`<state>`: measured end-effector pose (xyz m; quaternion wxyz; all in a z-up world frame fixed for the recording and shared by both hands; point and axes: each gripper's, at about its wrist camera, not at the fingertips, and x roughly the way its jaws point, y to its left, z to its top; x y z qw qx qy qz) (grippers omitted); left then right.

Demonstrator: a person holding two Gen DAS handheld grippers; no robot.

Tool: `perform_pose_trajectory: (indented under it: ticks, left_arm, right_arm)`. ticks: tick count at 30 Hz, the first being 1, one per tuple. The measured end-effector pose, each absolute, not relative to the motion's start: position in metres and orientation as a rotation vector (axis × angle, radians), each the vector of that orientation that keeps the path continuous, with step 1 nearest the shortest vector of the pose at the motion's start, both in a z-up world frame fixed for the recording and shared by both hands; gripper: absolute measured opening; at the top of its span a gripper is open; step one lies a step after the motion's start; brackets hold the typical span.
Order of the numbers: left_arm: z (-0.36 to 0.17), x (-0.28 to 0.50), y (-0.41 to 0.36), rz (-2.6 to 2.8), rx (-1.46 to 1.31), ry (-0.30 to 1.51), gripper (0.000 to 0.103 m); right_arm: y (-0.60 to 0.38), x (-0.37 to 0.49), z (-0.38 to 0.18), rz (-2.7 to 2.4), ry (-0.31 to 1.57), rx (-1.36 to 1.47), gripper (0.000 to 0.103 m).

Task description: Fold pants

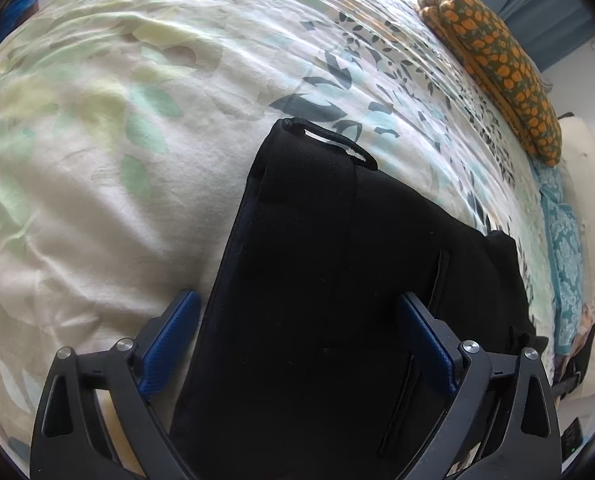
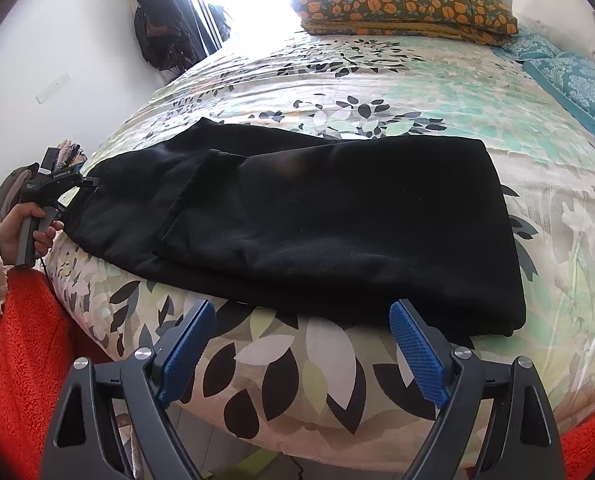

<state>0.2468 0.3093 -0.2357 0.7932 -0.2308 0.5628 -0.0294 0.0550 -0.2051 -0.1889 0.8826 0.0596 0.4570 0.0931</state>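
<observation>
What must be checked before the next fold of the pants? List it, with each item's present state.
1. Left hand-held gripper open, pads off the cloth: ok.
2. Right hand-held gripper open and empty: ok.
3. Pants already folded over once: ok.
4. Pants lying flat on the bed cover: ok.
5. Folded edges lined up: not ok, the top layer sits askew.
6. Space for the fold, pillow far off: ok.

Black pants (image 2: pixel 337 216) were spread on a cream duvet (image 2: pixel 437 92) printed with green, teal and black leaves. An orange-flowered green pillow (image 2: pixel 405 2) and blue gripper pads (image 2: pixel 417 354) were seen.
</observation>
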Motion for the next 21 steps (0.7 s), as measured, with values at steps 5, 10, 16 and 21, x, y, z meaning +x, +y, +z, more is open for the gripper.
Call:
perform_pose_trajectory:
  ticks: [5,10,16,21]
  left_arm:
    - [-0.237,0.249,0.313,-0.077,-0.522,1.223,0.099]
    - [-0.237,0.248,0.311,-0.065,-0.513,1.218,0.1]
    - [-0.23,0.247,0.309,-0.099,-0.495,1.226,0.084]
    - [-0.212,0.239,0.303,-0.119,-0.47,1.184,0.034]
  right_arm:
    - [-0.207,0.055,-0.186,0.188,0.938,0.133,0.089]
    - [-0.208,0.056,-0.186,0.185,0.936,0.147,0.089]
    - [-0.21,0.055,-0.184,0.182,0.929,0.151,0.089]
    - [-0.215,0.055,-0.184,0.177,0.926,0.168,0.089]
